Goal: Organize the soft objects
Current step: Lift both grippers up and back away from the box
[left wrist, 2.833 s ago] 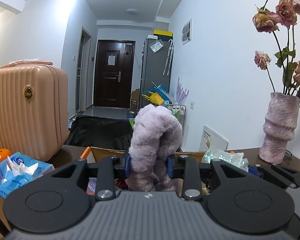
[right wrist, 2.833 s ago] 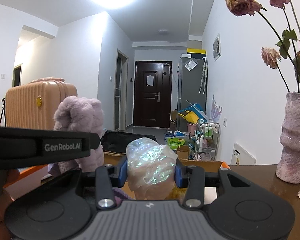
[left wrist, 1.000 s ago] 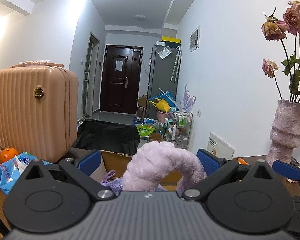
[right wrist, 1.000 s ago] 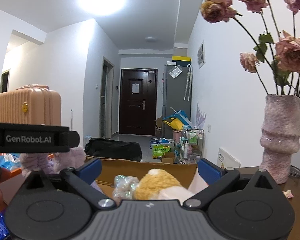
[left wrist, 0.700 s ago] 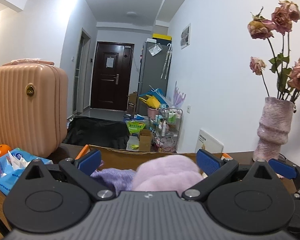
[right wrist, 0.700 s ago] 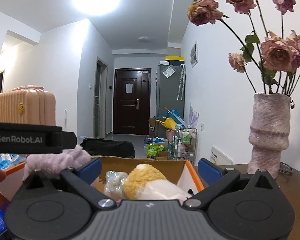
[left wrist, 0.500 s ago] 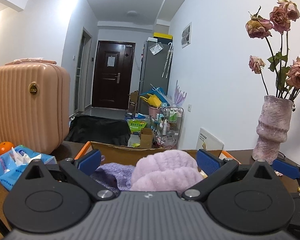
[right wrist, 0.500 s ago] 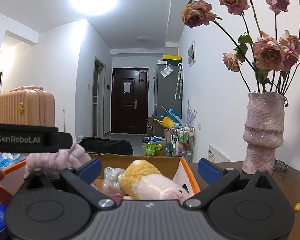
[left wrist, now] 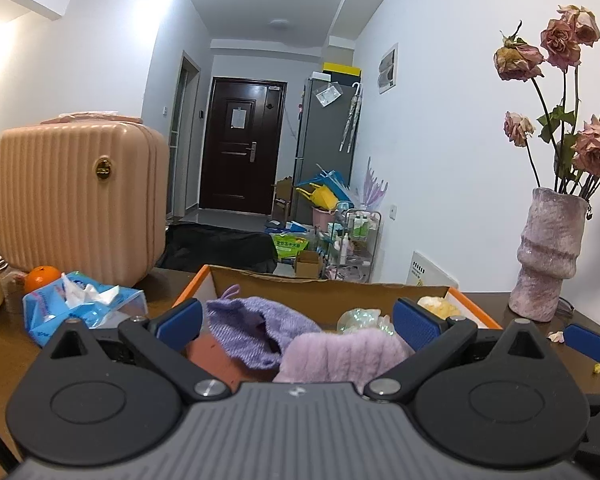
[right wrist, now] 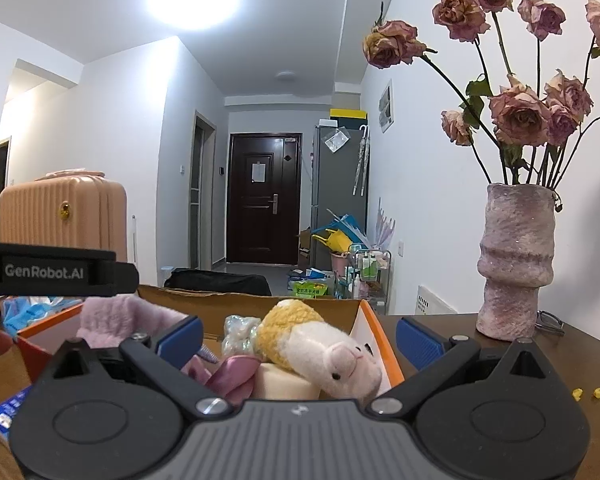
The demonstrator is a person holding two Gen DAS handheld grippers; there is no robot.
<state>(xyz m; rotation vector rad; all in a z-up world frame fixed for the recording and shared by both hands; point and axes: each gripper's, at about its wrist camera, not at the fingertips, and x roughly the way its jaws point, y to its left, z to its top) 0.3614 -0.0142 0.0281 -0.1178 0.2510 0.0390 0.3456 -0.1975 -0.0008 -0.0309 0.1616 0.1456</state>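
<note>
An orange-edged cardboard box sits on the brown table and holds soft things. In the left wrist view a fluffy lilac plush and a purple knit piece lie in it, between the wide-apart fingers of my left gripper, which is open and empty. In the right wrist view a yellow-and-white plush animal, an iridescent bundle and a pink fluffy piece lie in the box. My right gripper is open and empty above them.
A pink vase of dried roses stands at the right. A peach suitcase, a blue tissue pack and an orange are at the left. Yellow crumbs lie on the table. The left gripper's body crosses the right view.
Both grippers opened and let go: the lilac plush and the iridescent bundle now lie in the box. Both grippers have drawn back, and the plush has settled lower.
</note>
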